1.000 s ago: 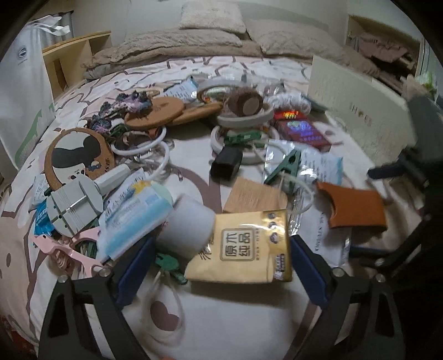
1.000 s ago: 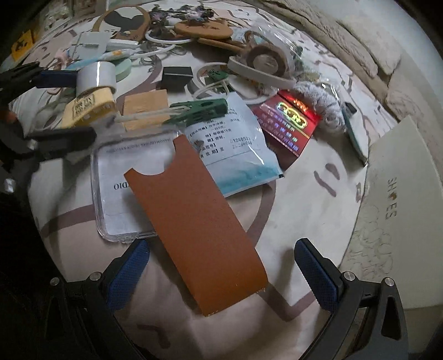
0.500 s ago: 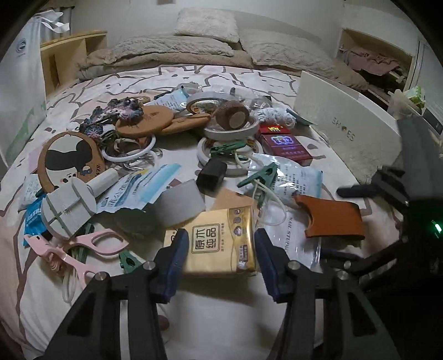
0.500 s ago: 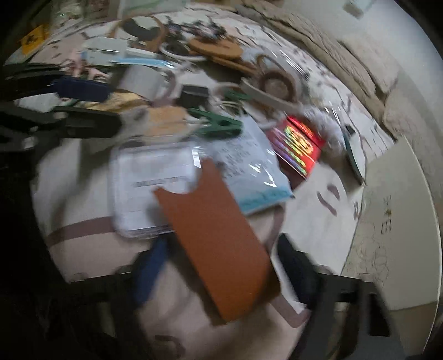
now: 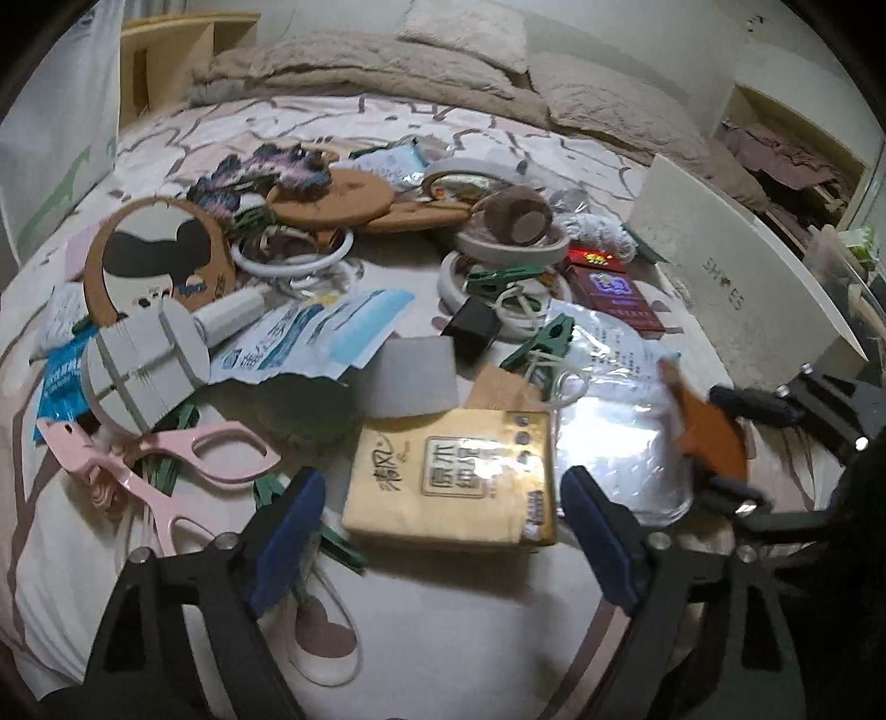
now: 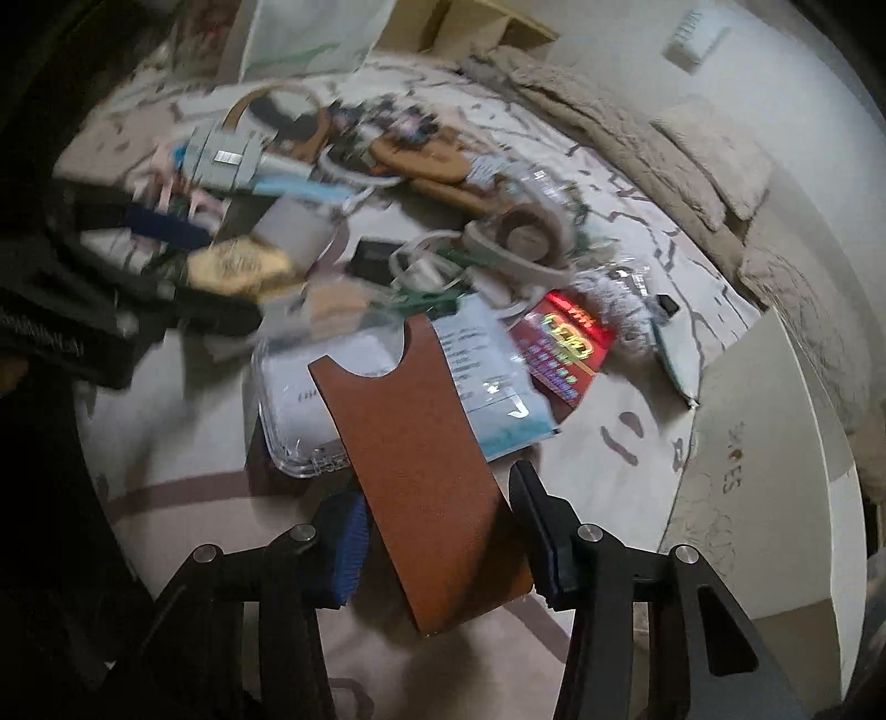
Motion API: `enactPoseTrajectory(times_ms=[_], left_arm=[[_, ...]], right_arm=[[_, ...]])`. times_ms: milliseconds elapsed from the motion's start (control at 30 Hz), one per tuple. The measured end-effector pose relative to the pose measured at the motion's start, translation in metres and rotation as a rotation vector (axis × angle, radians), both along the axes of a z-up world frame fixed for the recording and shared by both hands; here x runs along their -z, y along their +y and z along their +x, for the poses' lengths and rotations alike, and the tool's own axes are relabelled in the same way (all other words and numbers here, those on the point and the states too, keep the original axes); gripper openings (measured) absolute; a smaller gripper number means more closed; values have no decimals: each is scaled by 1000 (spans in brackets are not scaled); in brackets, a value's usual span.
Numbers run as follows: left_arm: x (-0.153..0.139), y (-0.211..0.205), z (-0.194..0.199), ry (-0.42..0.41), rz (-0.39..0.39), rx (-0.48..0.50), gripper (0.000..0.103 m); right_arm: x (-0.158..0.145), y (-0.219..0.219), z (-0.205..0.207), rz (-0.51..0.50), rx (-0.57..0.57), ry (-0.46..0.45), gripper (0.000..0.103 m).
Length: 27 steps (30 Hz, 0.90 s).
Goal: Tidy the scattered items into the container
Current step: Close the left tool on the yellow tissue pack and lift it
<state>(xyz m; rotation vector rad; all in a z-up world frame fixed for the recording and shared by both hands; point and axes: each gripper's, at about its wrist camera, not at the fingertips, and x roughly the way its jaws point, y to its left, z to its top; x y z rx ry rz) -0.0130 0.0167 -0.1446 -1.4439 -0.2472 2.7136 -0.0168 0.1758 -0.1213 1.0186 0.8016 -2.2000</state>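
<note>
Bedroom, dim indoor light; bed (image 5: pixel 498 637) w/ cream cover in brown-line pattern fills most of both views. Beige blanket (image 5: pixel 354 72) bunched along far side, two pillows (image 5: pixel 470 30) vs. pale wall (image 5: pixel 637 33). Light wood shelf unit (image 5: pixel 177 50) at far left corner, open cubby w/ dark clothes (image 5: pixel 786 160) at right.

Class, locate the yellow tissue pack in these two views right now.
In the left wrist view the yellow tissue pack lies on the bed between the open left gripper fingers, beside the pink scissors and a clear plastic case.
</note>
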Motion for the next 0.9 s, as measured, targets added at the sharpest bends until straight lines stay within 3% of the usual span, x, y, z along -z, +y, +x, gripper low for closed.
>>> enactPoseTrajectory(times_ms=[200,467,567,633,667,700,900], left_arm=[[6,0,-7,-27,39,16,96],[13,8,-13,-47,-12,43,99],[15,6,-15,-60,0,39,99],[14,5,-15,-59,6,32,95],[14,3,-14,-59,14,23,83],[14,0,-14,-60,25,10,79],[10,-3,-12,-44,48,-7,77]], right_arm=[[-18,13,-6,-134,58,-6,49],[-34,24,-13,-270,116,-18,49],[-38,33,-23,-379,162,-66,49],[-39,38,-30,-440,195,-91,49],[-39,40,-32,-457,208,-92,49],[-40,41,-34,-468,217,-90,49],[-51,44,-38,-511,240,-67,49]])
